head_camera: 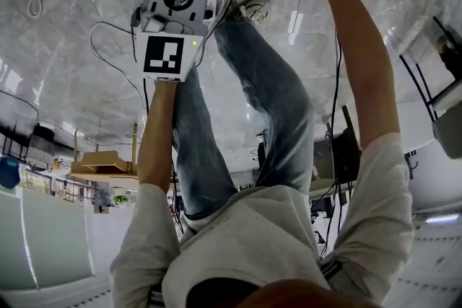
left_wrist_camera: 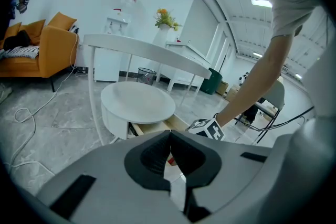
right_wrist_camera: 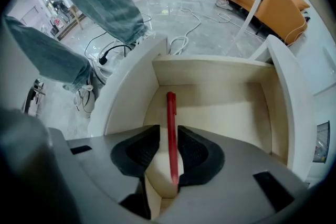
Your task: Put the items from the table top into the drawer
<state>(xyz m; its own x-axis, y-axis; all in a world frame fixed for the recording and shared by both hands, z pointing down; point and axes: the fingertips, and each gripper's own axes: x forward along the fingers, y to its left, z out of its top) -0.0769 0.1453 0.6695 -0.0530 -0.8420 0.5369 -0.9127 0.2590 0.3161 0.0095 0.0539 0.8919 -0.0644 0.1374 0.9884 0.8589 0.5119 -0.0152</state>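
Red pen [right_wrist_camera: 171,134], pale wooden drawer [right_wrist_camera: 220,107], white round table [left_wrist_camera: 137,102], orange sofa [left_wrist_camera: 52,42]

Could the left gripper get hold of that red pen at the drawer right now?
Probably not yet. The right gripper stands over the red pen at the open drawer, its open jaws either side of it, blocking the way in. The left gripper is shut and held back from it.

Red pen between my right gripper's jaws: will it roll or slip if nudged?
The red pen looks thin, rigid and round, so it would probably roll on the flat drawer floor. It seems light and smooth, likely slipping unless the right gripper squeezes squarely.
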